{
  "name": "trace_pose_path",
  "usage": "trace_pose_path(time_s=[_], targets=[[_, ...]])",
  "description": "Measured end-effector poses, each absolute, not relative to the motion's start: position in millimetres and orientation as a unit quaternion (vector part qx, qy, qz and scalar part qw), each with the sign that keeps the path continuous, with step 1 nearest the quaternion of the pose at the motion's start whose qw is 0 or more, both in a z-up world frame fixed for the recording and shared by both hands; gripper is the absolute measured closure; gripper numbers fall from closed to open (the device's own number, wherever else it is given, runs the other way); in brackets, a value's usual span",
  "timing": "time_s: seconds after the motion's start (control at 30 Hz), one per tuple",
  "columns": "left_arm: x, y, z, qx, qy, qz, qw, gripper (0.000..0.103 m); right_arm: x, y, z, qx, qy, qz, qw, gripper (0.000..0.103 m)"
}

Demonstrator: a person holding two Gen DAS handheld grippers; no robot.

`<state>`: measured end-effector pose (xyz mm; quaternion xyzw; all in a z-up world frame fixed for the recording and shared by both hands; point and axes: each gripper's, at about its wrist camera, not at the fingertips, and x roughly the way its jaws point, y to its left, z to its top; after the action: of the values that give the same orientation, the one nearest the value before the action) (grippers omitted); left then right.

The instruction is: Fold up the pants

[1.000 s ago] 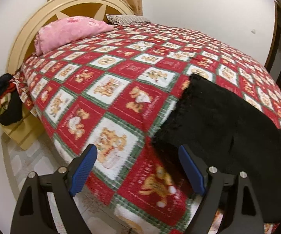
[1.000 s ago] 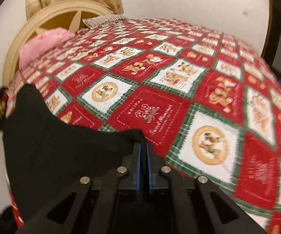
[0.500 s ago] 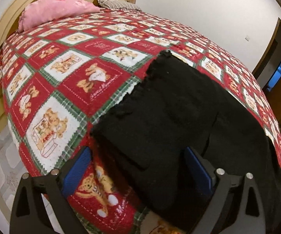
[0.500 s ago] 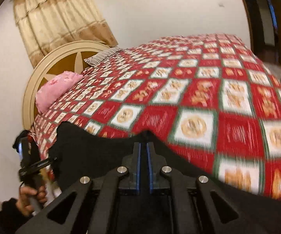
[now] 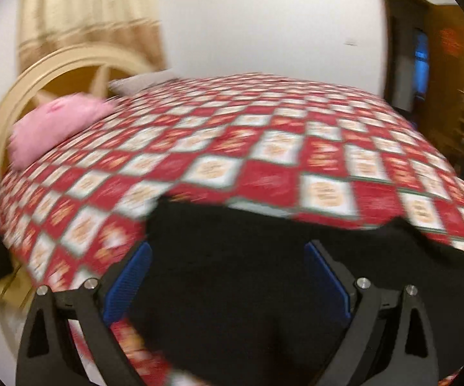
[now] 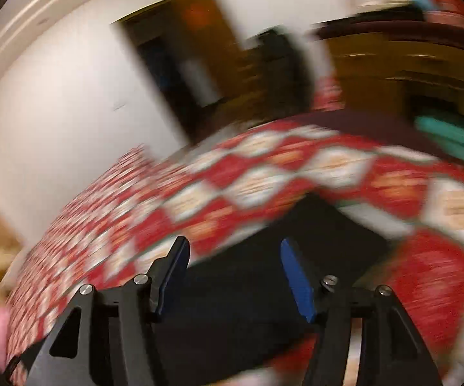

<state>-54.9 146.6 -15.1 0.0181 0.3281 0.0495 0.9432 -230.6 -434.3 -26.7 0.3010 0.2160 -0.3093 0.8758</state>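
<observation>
1. Left wrist view is showing the left gripper (image 5: 227,276) nearest the lens, its blue pads (image 5: 129,281) standing wide apart and gripping nothing, with the black pants (image 5: 248,289) lying between and beneath them.
2. Right wrist view is showing the right gripper (image 6: 233,276) likewise spread wide and empty, hanging over the same dark cloth.
3. The pants are lying flat near the bed's front edge, on the red-and-white patchwork quilt (image 5: 264,148), and their far edge is showing a squared corner in the right wrist view.
4. Further off, a pink pillow (image 5: 58,125) is resting by the curved headboard (image 5: 71,67), with a curtain (image 5: 87,16) and a dark doorway (image 5: 422,61) behind.
5. Both views are smearing heavily, so seams and layers are not readable; judging from that, a pinch made now risks catching one layer only, or the quilt with it, and dragging the fold askew.
</observation>
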Motion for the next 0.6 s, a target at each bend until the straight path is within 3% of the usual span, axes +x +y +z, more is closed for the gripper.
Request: trace_pose_path(time_s=[0.2,0.6], targets=[[-47,79,-5,0.060,0.320,-0.035,0.945,0.005,-280,-499,-54,0.357,0.235,-0.390,0.815,0.042],[-41,71,-9,0.051,0.339,-0.052,0.938,0.005,-224,-476,-83,0.282,0.340,-0.383,0.811,0.042]])
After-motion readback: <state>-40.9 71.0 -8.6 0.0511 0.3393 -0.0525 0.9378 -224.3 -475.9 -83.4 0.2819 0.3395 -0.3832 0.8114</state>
